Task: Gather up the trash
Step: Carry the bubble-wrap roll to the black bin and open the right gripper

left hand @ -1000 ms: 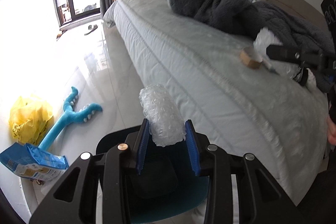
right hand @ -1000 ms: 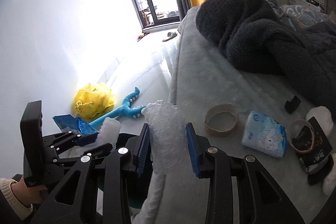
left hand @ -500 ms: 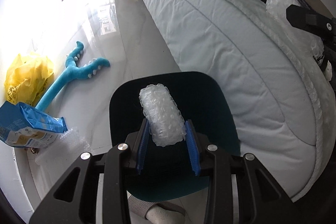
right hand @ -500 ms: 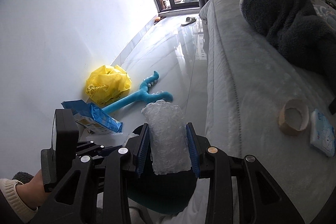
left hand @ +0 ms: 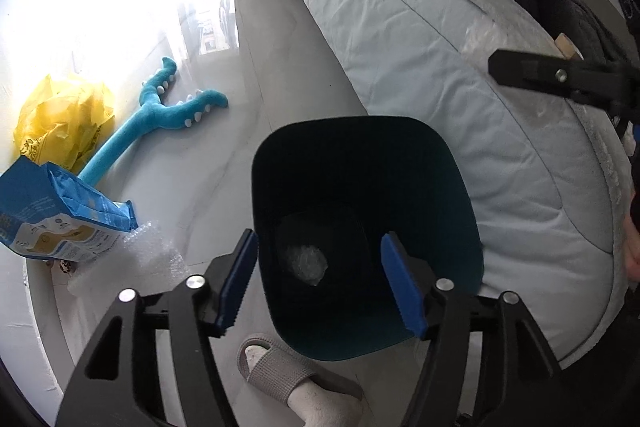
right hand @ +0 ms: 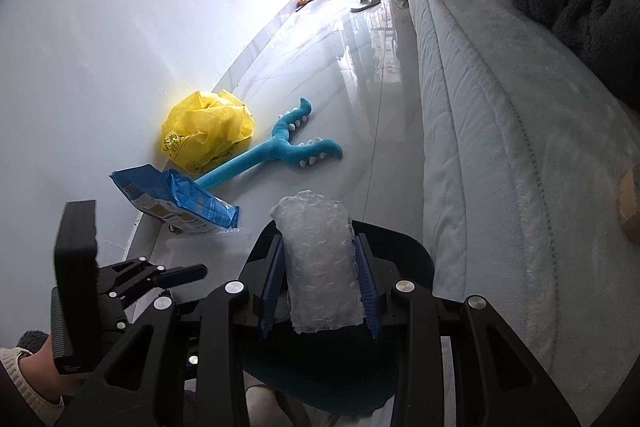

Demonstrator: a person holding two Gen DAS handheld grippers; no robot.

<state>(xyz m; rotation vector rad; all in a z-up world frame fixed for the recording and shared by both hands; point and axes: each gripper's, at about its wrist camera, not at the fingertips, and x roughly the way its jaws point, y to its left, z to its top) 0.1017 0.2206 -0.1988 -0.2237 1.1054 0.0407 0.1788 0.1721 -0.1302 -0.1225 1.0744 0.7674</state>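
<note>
While the left gripper (left hand: pixel 320 283) has just opened over the bin (left hand: pixel 460 195), the right gripper (right hand: pixel 319 285) clamps crinkled clear bubble wrap (right hand: pixel 318 263) — puffy, translucent.

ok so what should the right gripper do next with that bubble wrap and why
Probably carry it a little further over the bin and then open. The right gripper is shut on a bubble wrap roll just above the bin's near rim, while the left gripper stands open, its jaws having just been opening, with a bubble wrap wad lying at the bin's bottom.

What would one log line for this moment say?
left tongs: just opened, empty | bubble wrap wad: in teal bin | right tongs: shut on bubble wrap roll, above bin
</note>
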